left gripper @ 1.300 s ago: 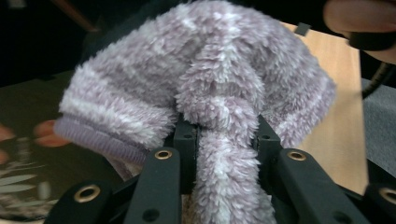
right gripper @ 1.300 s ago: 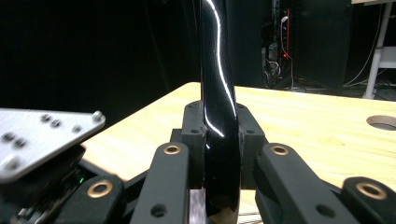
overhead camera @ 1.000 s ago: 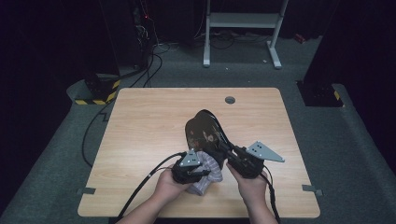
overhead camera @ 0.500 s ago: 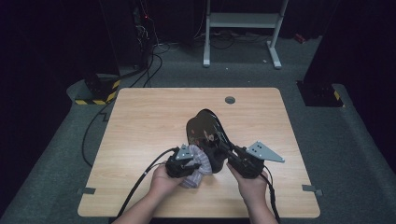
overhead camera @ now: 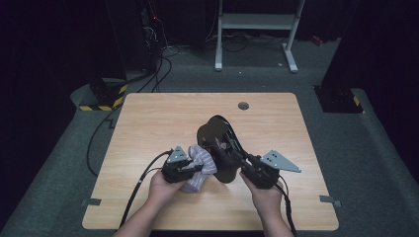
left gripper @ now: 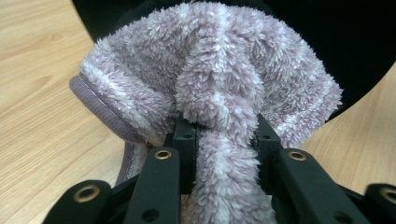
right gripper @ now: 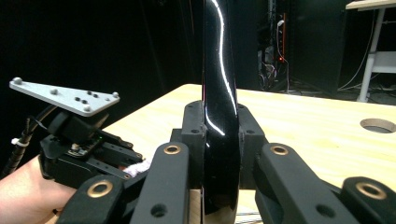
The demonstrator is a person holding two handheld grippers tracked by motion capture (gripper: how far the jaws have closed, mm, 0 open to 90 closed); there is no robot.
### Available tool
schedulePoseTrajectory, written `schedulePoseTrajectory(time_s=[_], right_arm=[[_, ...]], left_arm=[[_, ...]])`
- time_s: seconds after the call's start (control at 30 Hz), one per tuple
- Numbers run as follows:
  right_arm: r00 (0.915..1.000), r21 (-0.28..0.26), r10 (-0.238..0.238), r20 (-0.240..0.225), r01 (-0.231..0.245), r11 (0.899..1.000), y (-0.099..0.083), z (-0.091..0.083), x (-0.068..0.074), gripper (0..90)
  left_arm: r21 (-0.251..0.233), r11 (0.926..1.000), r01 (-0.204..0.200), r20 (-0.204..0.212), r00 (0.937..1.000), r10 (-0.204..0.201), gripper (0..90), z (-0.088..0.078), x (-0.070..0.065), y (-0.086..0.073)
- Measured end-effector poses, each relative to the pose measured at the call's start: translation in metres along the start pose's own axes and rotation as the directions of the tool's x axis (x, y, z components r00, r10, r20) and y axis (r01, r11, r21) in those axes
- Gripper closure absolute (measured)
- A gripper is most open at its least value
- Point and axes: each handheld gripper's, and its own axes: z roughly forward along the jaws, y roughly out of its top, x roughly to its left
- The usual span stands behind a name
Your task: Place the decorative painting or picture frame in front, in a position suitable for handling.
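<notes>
A glossy black shoe-like object (overhead camera: 215, 136) is held up over the wooden table (overhead camera: 148, 123) near its middle. My right gripper (overhead camera: 237, 156) is shut on its thin shiny edge (right gripper: 219, 93), with both jaws pressed against it (right gripper: 219, 128). A fluffy lilac cloth (overhead camera: 202, 158) lies against the black object's left side. My left gripper (overhead camera: 196, 169) is shut on a bunched fold of that cloth (left gripper: 215, 70), which spills over the jaws (left gripper: 224, 135). The black object (left gripper: 327, 37) sits right behind the cloth. The left gripper's grey plate (right gripper: 65, 95) is at the left in the right gripper view.
A round cable hole (overhead camera: 243, 105) sits near the table's far edge. Cables (overhead camera: 104, 133) trail off the table's left side to the floor. A white desk frame (overhead camera: 257, 29) stands beyond the table. A yellow-black striped block (overhead camera: 101, 98) lies at the far left corner.
My left gripper has carried the lilac cloth leftward, from under the black object's near end to its left side. The right gripper and the black object have stayed put.
</notes>
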Motion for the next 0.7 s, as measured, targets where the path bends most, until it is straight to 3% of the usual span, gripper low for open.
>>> schedulePoseTrajectory(time_s=[0.13,0.33,0.4,0.43,0.57,0.7], right_arm=[[1.0,-0.001,-0.001,0.0,0.001,1.0,0.0,0.0,0.0,78.5],[1.0,0.0,-0.007,0.0,0.007,1.0,0.0,0.001,0.001,78.5],[1.0,-0.001,-0.008,0.0,0.008,1.0,0.001,0.001,0.001,78.4],[1.0,-0.001,-0.007,0.0,0.007,1.0,0.001,0.001,0.001,78.4],[1.0,-0.003,-0.006,-0.001,0.006,1.0,0.0,0.002,0.001,78.0],[1.0,-0.006,0.009,-0.001,-0.009,1.0,-0.002,0.001,0.0,70.5]], left_arm=[[-0.016,0.9999,-0.002,-0.01,0.9999,0.001,69.7,-0.01,0.004,-0.003],[-0.024,0.9995,0.019,-0.056,0.9982,-0.02,69.4,-0.034,0.024,-0.009],[-0.069,0.9965,0.049,-0.061,0.9968,-0.053,69.4,-0.049,0.031,-0.01],[-0.069,0.9965,0.049,-0.061,0.9968,-0.053,69.3,-0.049,0.031,-0.01],[-0.148,0.9849,0.089,-0.046,0.9942,-0.097,68.7,-0.065,0.034,-0.017],[-0.144,0.9862,0.081,-0.057,0.9943,-0.09,68.5,-0.068,0.033,-0.024]])
